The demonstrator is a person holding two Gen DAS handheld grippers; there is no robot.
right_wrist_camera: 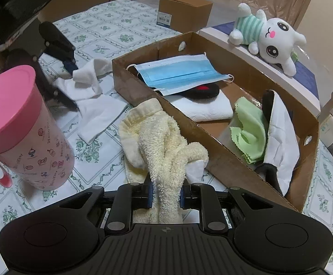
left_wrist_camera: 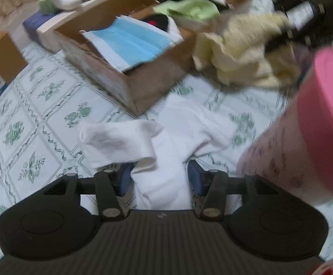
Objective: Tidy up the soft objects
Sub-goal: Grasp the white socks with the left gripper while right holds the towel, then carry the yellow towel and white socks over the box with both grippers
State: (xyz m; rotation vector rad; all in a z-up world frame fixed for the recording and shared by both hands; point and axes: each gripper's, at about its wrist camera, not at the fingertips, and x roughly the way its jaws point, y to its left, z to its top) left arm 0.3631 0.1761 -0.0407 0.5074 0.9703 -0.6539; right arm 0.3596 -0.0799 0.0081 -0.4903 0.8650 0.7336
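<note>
Pinching a cream towel (right_wrist_camera: 164, 151) in the right gripper (right_wrist_camera: 166, 197), against the cardboard box (right_wrist_camera: 223, 160) wall. Left gripper (left_wrist_camera: 160, 178) jaws apart around white socks (left_wrist_camera: 157, 142) on the tablecloth (left_wrist_camera: 29, 114). Pink canister (right_wrist_camera: 26, 133) crowding alongside.

A white sock (left_wrist_camera: 159, 142) lies crumpled and folded over itself on the floral cloth, near the box's (right_wrist_camera: 223, 160) near-left corner. A cream terry sock (right_wrist_camera: 164, 146) hangs bunched against the box's near wall. Inside the box lie a blue mask (right_wrist_camera: 178, 73), a folded white towel (right_wrist_camera: 203, 108) and a green cloth (right_wrist_camera: 249, 130).
</note>
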